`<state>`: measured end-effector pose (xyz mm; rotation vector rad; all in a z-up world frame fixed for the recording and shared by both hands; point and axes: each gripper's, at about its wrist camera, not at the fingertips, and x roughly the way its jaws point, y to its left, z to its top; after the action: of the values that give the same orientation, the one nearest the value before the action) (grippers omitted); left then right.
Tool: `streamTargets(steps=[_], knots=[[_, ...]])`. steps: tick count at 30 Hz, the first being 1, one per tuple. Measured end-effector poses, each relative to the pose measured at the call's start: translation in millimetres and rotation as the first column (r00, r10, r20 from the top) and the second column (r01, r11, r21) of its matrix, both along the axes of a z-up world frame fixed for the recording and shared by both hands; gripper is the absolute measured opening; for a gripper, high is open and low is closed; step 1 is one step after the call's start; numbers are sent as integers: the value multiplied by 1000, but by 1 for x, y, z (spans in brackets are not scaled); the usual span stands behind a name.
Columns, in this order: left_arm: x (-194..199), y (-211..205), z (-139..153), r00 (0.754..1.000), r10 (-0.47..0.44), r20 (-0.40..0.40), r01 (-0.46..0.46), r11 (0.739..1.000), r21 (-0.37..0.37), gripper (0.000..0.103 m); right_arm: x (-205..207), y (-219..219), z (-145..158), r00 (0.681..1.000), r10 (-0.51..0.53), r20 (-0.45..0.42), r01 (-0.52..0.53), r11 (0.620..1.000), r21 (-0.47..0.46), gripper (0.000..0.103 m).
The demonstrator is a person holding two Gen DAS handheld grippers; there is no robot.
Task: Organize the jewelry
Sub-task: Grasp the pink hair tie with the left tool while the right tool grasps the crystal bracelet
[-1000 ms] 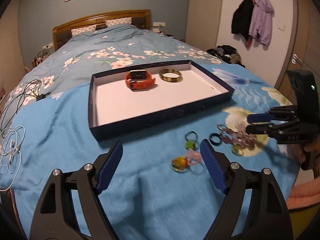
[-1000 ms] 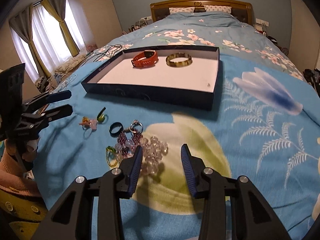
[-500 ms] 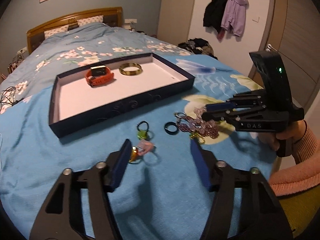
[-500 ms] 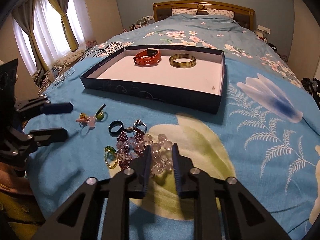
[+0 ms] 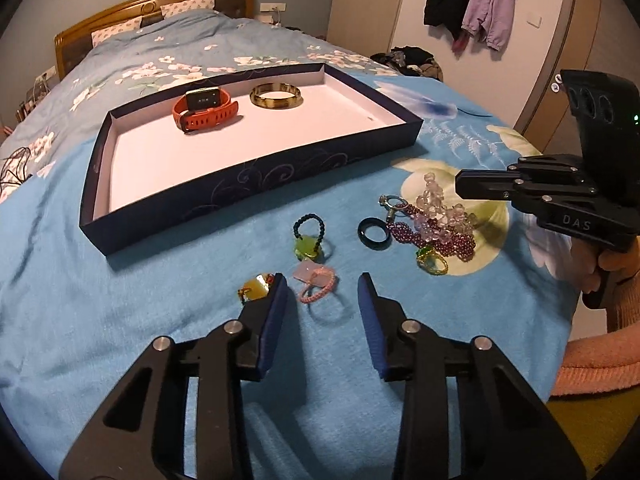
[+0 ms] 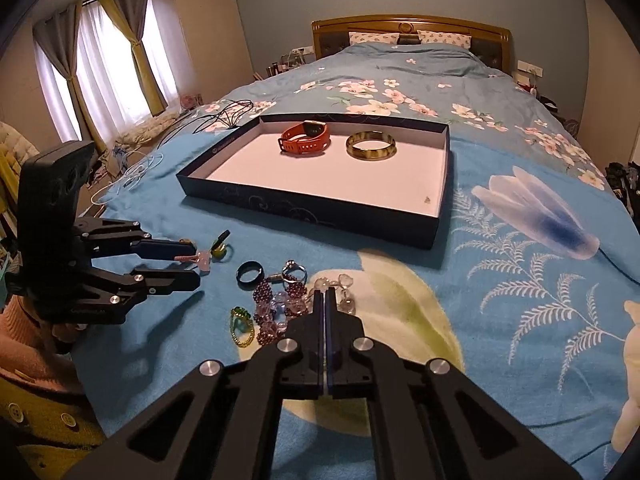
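Closing since a moment ago, right gripper fingers now pinch the clear bead bracelet at 6 o'clock of the navy tray; left gripper, fingers spread, hovers over the pink ring, likely next.

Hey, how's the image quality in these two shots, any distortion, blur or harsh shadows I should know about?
Left wrist view: strong fisheye bending, dark corners, sharp on the tray and pink ring; left gripper casts a soft shadow on the blanket. Right wrist view: same curvature, bright window, no visible blur; the right gripper fingers partly hide the beads.
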<state>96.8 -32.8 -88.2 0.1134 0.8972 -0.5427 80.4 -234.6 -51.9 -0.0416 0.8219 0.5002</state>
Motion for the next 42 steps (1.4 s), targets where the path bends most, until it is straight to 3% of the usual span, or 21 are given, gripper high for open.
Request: streamTargets(steps=[2,3,6,8,12,14,20,21,29,30,33,36,37,42], knots=[[2,0,-1,1000,4,1,-4,1000,1,32,3,-2,-4,1000,-20,-18,20,1000,-2,16],[2,1,-1,1000,8,-1,-8,1000,2,30,4,-2,-6,999,-26,-24,26,1000,-6,32],[4,3,-2,1000,15,-7,-15,1000,-6,19,7,1,-12,999,-27,-32,27,1000,-12,35],[5,4,-3,1000,22,-13,-22,1000,-11,9,10,4,-15,999,-21,-39,20,1000,-19,35],[6,6,-3,999,29,-12,-30,999,-19,7,15,7,-17,998,-12,-63,11,1000,-18,34],[5,6,-2,999,31,-10,-32,999,-21,5,17,7,-18,998,-6,-69,5,1000,-18,20],[3,9,1,999,36,0,-36,998,-51,4,15,8,-16,998,-4,-58,3,1000,-15,20],[2,10,1,999,37,2,-37,998,-52,4,14,7,-14,999,-2,-53,2,1000,0,0],[-1,11,5,999,38,9,-37,996,-83,4,10,4,0,1000,-6,-20,6,1000,17,0],[-1,11,5,999,38,11,-37,996,-84,4,12,5,0,1000,-8,-18,8,1000,15,2],[-1,12,5,999,38,11,-37,996,-85,3,20,7,-6,999,-25,-38,25,1000,-7,41],[-2,12,5,999,40,13,-38,996,-85,3,26,13,-12,999,-14,-49,13,1000,-27,37],[-2,12,5,999,41,12,-40,996,-86,3,27,15,-13,999,-2,-53,1,1000,-21,26],[-3,14,6,999,46,15,-44,995,-92,3,26,21,-11,999,24,-46,-26,999,-41,8]])
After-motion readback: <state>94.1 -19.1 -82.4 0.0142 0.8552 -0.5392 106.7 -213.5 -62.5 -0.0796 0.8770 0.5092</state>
